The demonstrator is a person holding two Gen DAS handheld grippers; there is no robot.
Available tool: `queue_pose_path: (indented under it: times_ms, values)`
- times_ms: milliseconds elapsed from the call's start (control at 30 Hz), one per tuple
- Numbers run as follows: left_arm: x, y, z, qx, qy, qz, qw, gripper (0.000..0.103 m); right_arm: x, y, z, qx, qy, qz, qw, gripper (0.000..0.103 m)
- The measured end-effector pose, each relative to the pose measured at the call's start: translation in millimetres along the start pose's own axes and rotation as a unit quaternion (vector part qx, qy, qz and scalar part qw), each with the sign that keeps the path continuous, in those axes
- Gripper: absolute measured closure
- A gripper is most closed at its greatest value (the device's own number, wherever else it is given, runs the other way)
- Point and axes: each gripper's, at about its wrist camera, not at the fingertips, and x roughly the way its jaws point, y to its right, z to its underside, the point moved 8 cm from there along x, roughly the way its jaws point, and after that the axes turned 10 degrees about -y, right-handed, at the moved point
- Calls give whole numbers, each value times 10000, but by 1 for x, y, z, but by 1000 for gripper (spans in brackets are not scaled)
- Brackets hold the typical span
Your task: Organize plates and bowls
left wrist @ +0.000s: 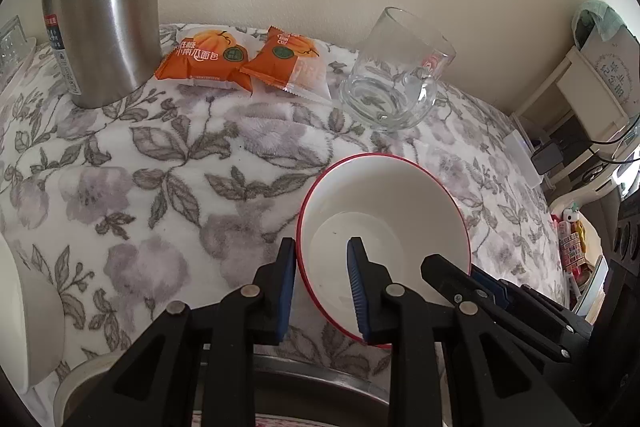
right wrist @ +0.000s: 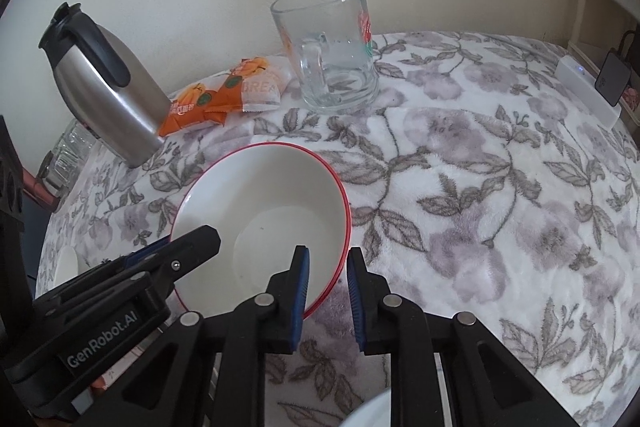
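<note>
A white bowl with a red rim (left wrist: 384,223) sits tilted on the floral cloth; it also shows in the right wrist view (right wrist: 264,211). My left gripper (left wrist: 322,249) straddles the bowl's left rim, one finger outside and one inside, with a visible gap to the wall. My right gripper (right wrist: 328,259) straddles the bowl's right rim the same way, jaws apart. Each gripper appears in the other's view: the right gripper (left wrist: 444,267) and the left gripper (right wrist: 200,239). A white dish edge (left wrist: 24,307) shows at the far left, and another white rim (right wrist: 372,411) shows at the bottom.
A steel thermos jug (left wrist: 96,11) stands at back left, also in the right wrist view (right wrist: 108,87). Two orange bread packets (left wrist: 240,63) lie by the wall. A glass mug (left wrist: 396,75) stands behind the bowl. A metal pot rim (left wrist: 320,379) is below my left gripper. Shelves (left wrist: 592,83) stand right.
</note>
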Motion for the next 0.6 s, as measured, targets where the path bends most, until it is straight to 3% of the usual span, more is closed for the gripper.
queue_pose_path:
  times_ms: [600]
  values:
    - [-69, 26, 15, 329, 514, -80, 9981, 76, -72, -11, 6, -177, 501, 21, 9986, 82]
